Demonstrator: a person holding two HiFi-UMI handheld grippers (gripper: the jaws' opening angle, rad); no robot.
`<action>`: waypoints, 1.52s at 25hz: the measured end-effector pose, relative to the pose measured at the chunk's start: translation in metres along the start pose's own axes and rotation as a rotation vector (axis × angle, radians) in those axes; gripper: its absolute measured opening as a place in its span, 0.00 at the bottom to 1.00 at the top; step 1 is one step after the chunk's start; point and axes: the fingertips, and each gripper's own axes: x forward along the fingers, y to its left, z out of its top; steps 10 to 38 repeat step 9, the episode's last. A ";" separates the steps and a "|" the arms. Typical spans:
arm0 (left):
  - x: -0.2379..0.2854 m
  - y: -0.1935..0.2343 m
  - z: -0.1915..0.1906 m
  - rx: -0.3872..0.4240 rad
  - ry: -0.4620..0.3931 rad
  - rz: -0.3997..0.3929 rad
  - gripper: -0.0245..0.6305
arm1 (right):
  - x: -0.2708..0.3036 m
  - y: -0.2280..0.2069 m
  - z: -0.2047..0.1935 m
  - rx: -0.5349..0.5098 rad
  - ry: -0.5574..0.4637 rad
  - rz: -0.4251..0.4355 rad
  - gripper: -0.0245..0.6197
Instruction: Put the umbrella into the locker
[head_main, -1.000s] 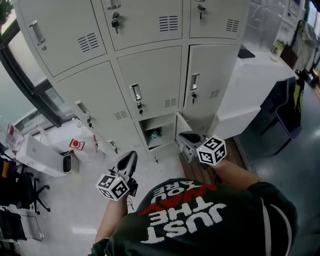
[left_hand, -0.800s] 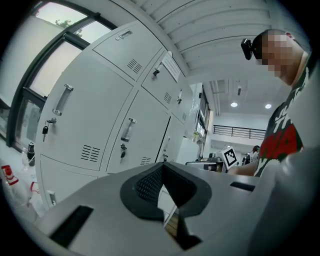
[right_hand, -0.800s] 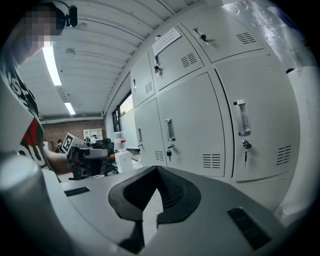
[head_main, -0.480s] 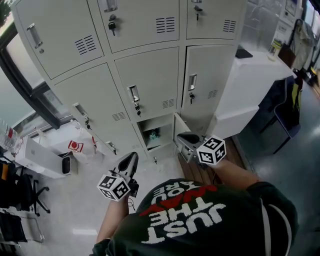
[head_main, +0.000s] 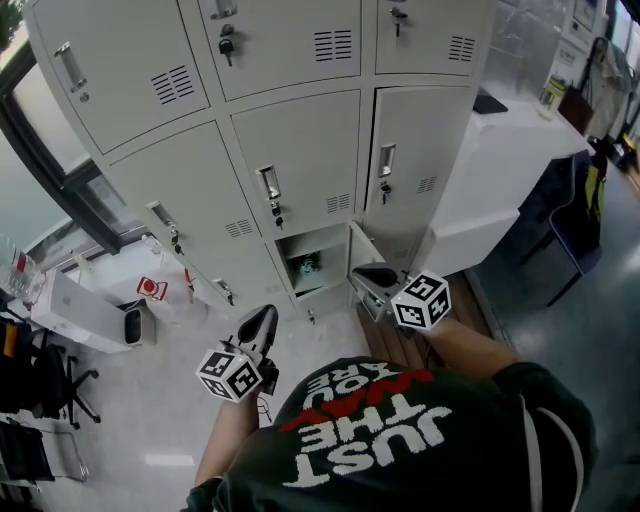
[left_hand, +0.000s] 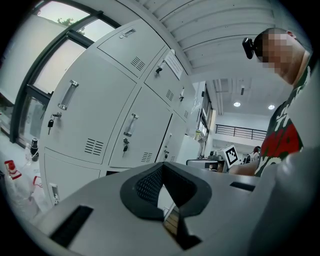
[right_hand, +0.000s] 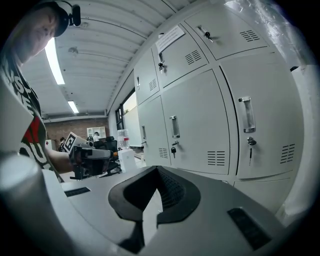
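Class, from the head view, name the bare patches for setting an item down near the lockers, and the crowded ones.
Free: the pale floor in front of the open compartment; the white counter top right of the lockers. Crowded: the floor at left, with white boxes and bags; the open compartment already holds a teal thing.

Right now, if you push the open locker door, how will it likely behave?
The door looks like thin sheet metal hung at the right edge of the open compartment, so it should swing easily rather than flex. It stands well ajar, so a light push would probably close it. It is likely light for its size, perhaps rattly.
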 end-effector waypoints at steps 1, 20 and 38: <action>0.000 0.000 0.000 -0.001 0.001 0.001 0.05 | 0.000 0.000 0.000 0.001 0.002 0.001 0.09; -0.002 0.003 -0.005 -0.020 0.006 0.010 0.05 | 0.006 0.004 -0.003 -0.013 0.009 0.020 0.09; -0.002 0.003 -0.005 -0.020 0.006 0.010 0.05 | 0.006 0.004 -0.003 -0.013 0.009 0.020 0.09</action>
